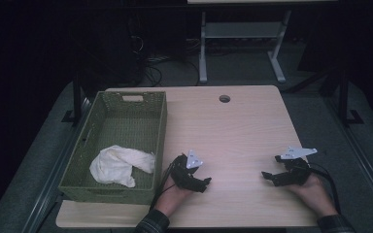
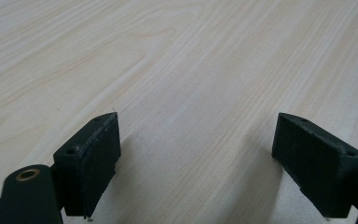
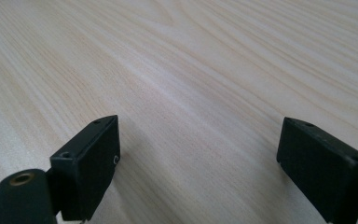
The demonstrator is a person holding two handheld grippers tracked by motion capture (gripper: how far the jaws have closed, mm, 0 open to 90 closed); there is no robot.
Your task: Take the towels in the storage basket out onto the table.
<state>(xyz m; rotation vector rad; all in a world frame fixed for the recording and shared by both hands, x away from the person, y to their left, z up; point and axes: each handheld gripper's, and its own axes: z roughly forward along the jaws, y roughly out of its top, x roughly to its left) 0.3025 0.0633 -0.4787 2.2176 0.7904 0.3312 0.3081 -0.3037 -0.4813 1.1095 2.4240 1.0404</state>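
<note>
**Fingers spread and empty, cloth waiting in the basket**

Fingers of both grippers stand wide apart with nothing between them. Seen from the left gripper view, two black pads (image 2: 93, 158) frame a stretch of bare pale wood; the right gripper view gives the same sight, with its pads (image 3: 91, 163) equally far apart over bare grain.

From the high view, the left gripper (image 1: 205, 183) rests low on the table (image 1: 233, 126) near the front edge, held in the person's left hand (image 1: 175, 191). Its jaws point toward the middle of the table. The right gripper (image 1: 266, 176) sits well apart from it on the other side, in the right hand (image 1: 313, 187), jaws pointing inward toward the left one. A black cable trails from each.

Just beside the left gripper, farther left, stands a green woven basket (image 1: 160, 141). A crumpled white cloth (image 1: 119, 165) lies inside it at the near end, loosely bunched, touching the basket floor.

Farther back, the tabletop is bare wood up to a round cable hole (image 1: 224, 98) near the far edge.

Risks, as a judgement: reaching into the basket, the left gripper could knock the near wall and shove the light basket sideways. Closing on the bunched cloth may catch just one fold, so it slips free or drags over the rim. Pads pushed too deep could also snag the woven floor.
</note>
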